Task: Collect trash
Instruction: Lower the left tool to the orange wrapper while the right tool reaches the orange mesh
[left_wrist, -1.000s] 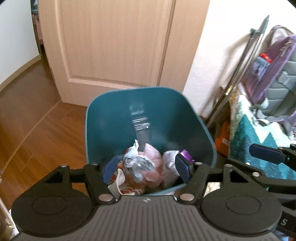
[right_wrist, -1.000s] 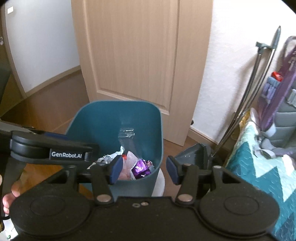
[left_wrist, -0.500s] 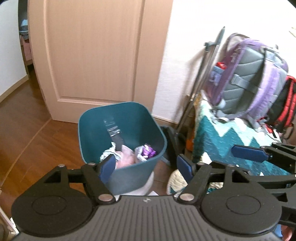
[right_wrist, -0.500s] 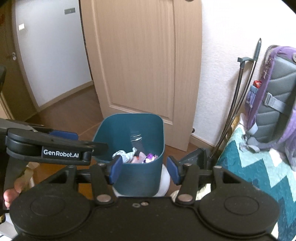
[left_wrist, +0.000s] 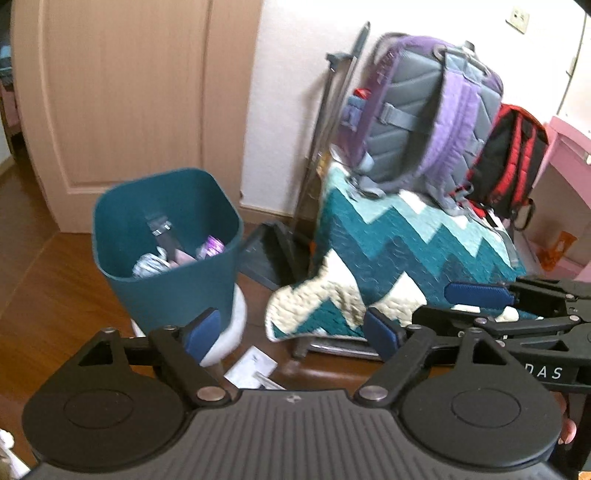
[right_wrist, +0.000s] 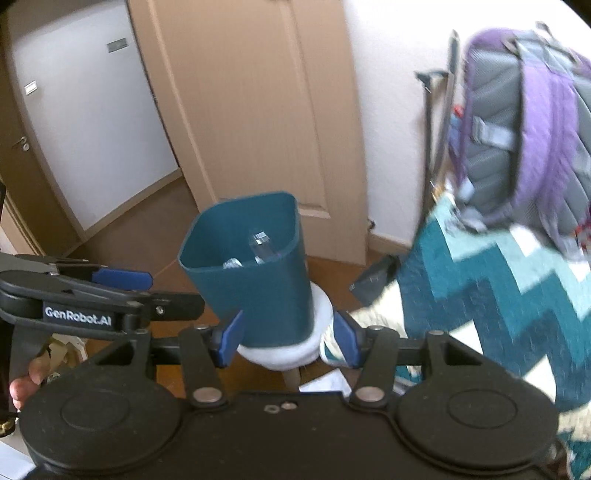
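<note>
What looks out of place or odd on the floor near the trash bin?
A white paper scrap lies on the wooden floor in front of the teal bin, outside it, while the other trash sits inside. The quilt also hangs askew, with one corner drooping toward the floor.

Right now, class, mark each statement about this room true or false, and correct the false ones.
1. The teal bin holds trash. True.
2. The left claw grips a wrapper. False: it is open and empty.
3. The purple backpack rests on the zigzag quilt. True.
4. The bin lies tipped on its side. False: it stands upright.
5. The right claw is open. True.
</note>
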